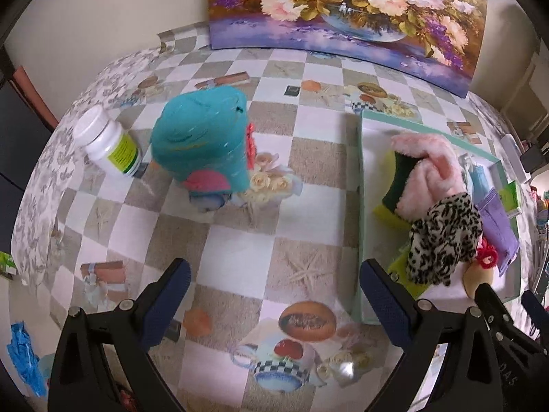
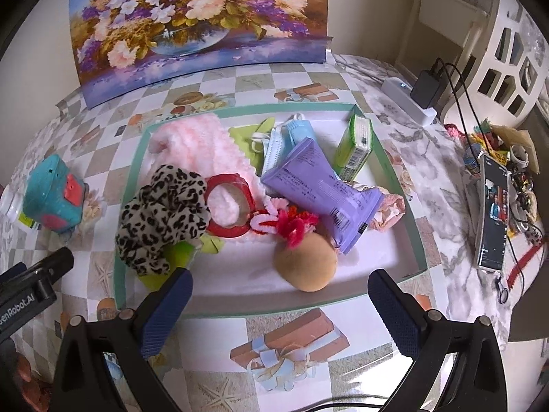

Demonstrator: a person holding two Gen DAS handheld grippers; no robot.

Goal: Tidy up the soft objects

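A shallow white tray with a green rim point(image 2: 132, 171) point(image 1: 361, 178) holds soft things: a leopard-print scrunchie point(image 2: 164, 213) point(image 1: 442, 240), pink fluffy cloth point(image 2: 202, 144) point(image 1: 429, 175), a tan puff ball point(image 2: 305, 261), red and pink pipe-cleaner bits point(image 2: 291, 223), a red tape ring point(image 2: 230, 206), a purple pouch point(image 2: 322, 185), face masks point(image 2: 284, 137) and a green box point(image 2: 357, 144). A green-and-yellow sponge point(image 1: 399, 178) leans by the pink cloth. My right gripper point(image 2: 279, 309) is open and empty just in front of the tray. My left gripper point(image 1: 274, 302) is open and empty over the tablecloth, left of the tray.
A teal toy point(image 1: 206, 137) point(image 2: 56, 199) and a white pill bottle point(image 1: 106, 140) stand left of the tray. A flower painting point(image 2: 199, 24) leans at the back wall. A phone point(image 2: 492, 213), a charger point(image 2: 425, 86) and small clutter lie at the right. Blue gloves point(image 1: 24, 353) lie at the near-left edge.
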